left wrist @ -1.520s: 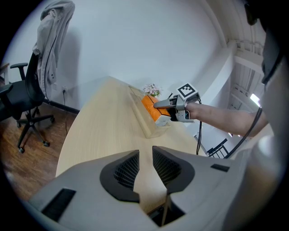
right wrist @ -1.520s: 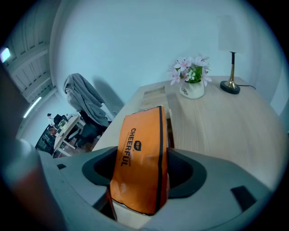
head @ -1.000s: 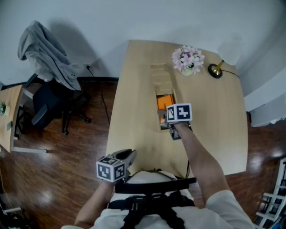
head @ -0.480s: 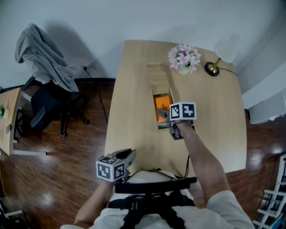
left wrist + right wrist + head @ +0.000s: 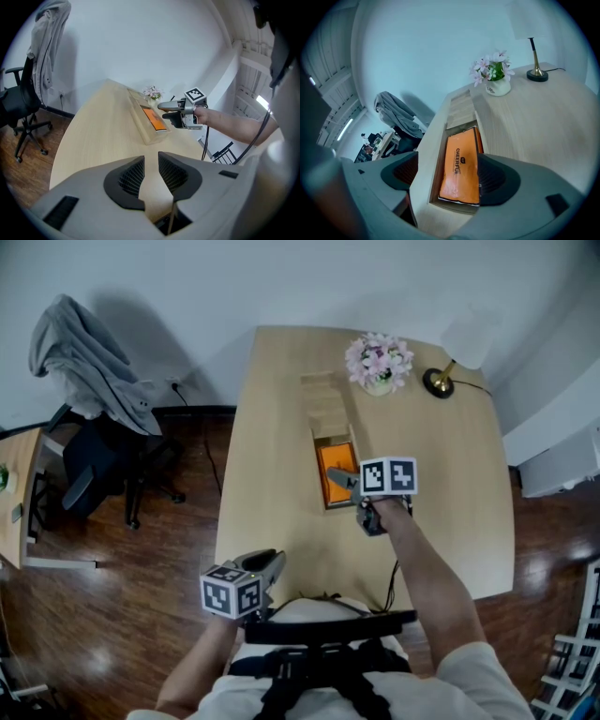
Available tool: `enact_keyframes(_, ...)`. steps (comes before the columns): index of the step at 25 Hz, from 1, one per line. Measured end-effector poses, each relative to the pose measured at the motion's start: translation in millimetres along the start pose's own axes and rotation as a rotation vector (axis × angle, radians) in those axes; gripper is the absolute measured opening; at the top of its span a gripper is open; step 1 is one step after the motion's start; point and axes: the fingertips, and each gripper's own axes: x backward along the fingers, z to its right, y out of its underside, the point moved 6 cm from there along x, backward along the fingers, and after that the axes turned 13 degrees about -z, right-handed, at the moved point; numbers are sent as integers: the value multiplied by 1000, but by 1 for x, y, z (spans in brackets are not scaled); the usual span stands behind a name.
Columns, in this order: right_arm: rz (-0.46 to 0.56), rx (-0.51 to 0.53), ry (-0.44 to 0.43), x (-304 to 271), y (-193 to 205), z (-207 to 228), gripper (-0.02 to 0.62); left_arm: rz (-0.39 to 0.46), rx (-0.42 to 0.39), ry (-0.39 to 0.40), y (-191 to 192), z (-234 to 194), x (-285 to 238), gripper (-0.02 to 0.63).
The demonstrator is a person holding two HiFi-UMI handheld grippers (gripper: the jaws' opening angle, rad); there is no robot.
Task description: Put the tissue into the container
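Note:
An orange tissue pack [image 5: 336, 468] [image 5: 153, 119] [image 5: 461, 166] lies flat inside a long, narrow wooden container [image 5: 324, 404] [image 5: 144, 133] [image 5: 425, 161] on the light wooden table [image 5: 281, 456]. My right gripper [image 5: 349, 498] [image 5: 172, 114] [image 5: 447, 171] hovers just above the near end of the container, jaws wide apart on either side of the pack and not touching it. My left gripper [image 5: 272, 565] [image 5: 151, 161] stays low at the table's near edge, far from the container, with a slim gap between its jaws and nothing in it.
A pot of pink flowers [image 5: 378, 362] [image 5: 492, 77] and a brass lamp [image 5: 438, 381] [image 5: 536, 72] stand at the table's far end. Left of the table, an office chair with a grey garment [image 5: 84, 357] [image 5: 47, 42] stands on the dark wood floor.
My right gripper has lifted a little and drawn back from the container, so more of the orange pack shows. The left gripper has stayed put.

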Motion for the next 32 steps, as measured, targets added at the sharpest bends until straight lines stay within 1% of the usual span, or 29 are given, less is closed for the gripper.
enact_keyframes(5,23,30,7,17,6,3,405,54,-9,27,-9,12,2,94)
enact_keyframes(10,42,55,5,37,15,13,400,82,-15,39,-14,25,-1,94)
enact_keyframes(11,48,55,4,42,17,15,392,87,-18,41,-15,27,-1,94)
enact_keyframes(13,61,56,7,52,21,18,340,98,-25,47,-17,33,-2,94)
enact_keyframes(14,68,60,13,58,23,20,325,104,-30,50,-19,36,-3,94)
enact_keyframes(17,90,82,42,76,33,27,255,118,-45,60,-24,44,-6,94)
enact_keyframes(20,115,75,41,92,42,36,225,121,-62,75,-28,53,-10,94)
enact_keyframes(28,169,49,34,128,54,57,189,123,-102,105,-38,75,-18,91)
enact_keyframes(32,185,54,43,142,59,64,187,124,-119,108,-43,85,-19,90)
